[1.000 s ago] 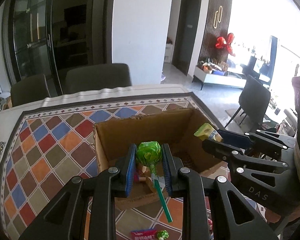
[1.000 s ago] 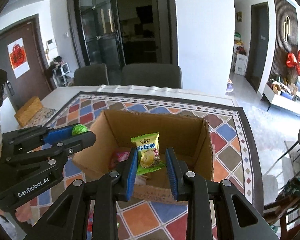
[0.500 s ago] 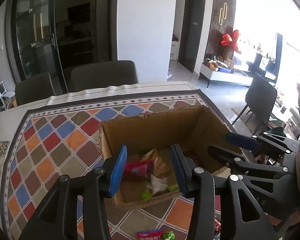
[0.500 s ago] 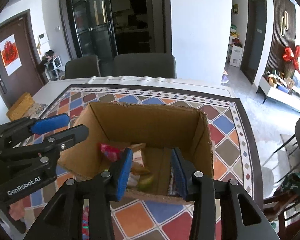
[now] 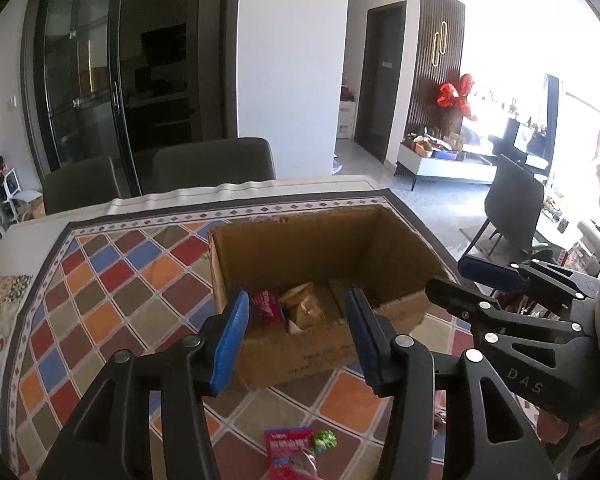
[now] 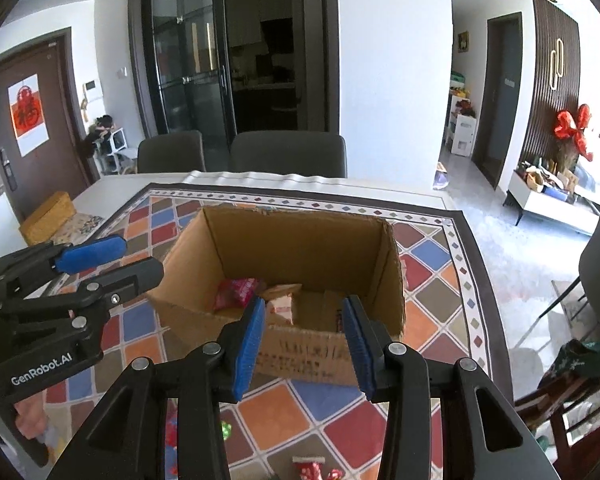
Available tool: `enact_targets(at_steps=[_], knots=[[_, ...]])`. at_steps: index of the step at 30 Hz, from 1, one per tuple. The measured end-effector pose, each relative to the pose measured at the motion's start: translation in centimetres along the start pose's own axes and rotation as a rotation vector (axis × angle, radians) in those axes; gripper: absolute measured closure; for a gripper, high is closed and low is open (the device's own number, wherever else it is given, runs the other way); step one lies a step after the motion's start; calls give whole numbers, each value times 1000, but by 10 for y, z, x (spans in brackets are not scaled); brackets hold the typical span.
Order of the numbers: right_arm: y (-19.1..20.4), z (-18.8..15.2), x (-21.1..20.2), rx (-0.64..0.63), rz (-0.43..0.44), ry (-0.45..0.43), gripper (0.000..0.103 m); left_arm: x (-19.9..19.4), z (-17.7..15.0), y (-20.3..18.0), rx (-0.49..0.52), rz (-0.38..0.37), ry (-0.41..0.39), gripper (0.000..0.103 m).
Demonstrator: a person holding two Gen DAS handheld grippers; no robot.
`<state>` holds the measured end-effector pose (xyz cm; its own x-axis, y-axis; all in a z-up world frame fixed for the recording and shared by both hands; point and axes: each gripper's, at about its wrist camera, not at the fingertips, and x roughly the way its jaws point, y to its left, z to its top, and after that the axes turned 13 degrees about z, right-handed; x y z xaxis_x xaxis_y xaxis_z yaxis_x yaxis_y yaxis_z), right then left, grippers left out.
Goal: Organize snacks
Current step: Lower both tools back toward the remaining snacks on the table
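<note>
An open cardboard box (image 5: 296, 248) stands on the chequered tablecloth; it also shows in the right wrist view (image 6: 300, 244). Inside lie several snacks: a red packet (image 5: 266, 310), a tan packet (image 5: 302, 306), and in the right wrist view a red packet (image 6: 236, 292). My left gripper (image 5: 298, 336) is open and empty, just in front of the box's near wall. My right gripper (image 6: 304, 338) is open and empty, also at the near wall. On the cloth in front lie a red packet (image 5: 290, 446) and a green lollipop (image 5: 325, 439).
More loose snacks (image 6: 310, 468) lie near the table's front edge. Two dark chairs (image 6: 288, 156) stand at the far side. A yellow box (image 6: 46, 218) sits at the far left of the table. The right table edge (image 6: 472, 280) drops to the floor.
The left gripper let go of the green lollipop and the right gripper let go of the yellow-green packet; both fell into the box. Both grippers opened and drew back.
</note>
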<state>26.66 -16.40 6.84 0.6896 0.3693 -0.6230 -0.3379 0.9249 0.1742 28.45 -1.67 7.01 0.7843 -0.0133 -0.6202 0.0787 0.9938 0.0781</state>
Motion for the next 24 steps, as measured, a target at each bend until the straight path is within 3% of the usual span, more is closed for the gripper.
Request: enact_targets(at_steps=[14, 24], knots=[[9, -38, -26, 28, 29, -21, 62, -32, -43, -11, 7, -27, -5, 52], [7, -72, -28, 49, 27, 32, 62, -38, -79, -22, 24, -50, 38, 52]])
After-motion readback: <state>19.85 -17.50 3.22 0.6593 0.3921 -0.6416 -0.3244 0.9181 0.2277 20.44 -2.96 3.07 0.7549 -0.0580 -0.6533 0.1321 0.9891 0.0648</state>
